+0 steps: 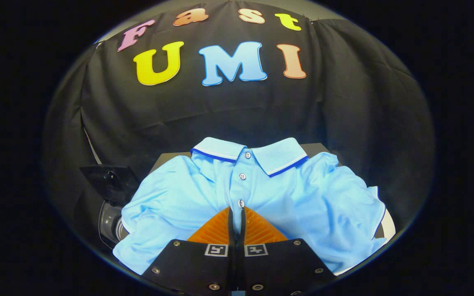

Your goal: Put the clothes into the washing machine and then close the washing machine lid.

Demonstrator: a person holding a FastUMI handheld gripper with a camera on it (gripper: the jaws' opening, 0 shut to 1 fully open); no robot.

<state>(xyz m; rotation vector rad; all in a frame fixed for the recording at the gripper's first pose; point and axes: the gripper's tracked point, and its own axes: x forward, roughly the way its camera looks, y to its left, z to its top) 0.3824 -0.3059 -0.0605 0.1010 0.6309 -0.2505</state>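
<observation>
A light blue polo shirt [303, 197] lies spread flat, collar away from me, over a dark platform [318, 148]. Its buttoned placket runs straight toward my fingers. My gripper [236, 211] is low over the shirt's lower front. The two orange ribbed fingers [214, 232] stand together with only a thin dark slit between them, their tips just short of the lowest button [241, 203]. No fabric shows pinched between them. The washing machine [111, 224] sits left of the shirt and lower, showing a grey round opening partly covered by a sleeve. Its dark lid [107, 181] stands raised.
The black cloth wall hangs close behind the platform and wraps round both sides. A white edge [389, 228] shows under the shirt's right sleeve.
</observation>
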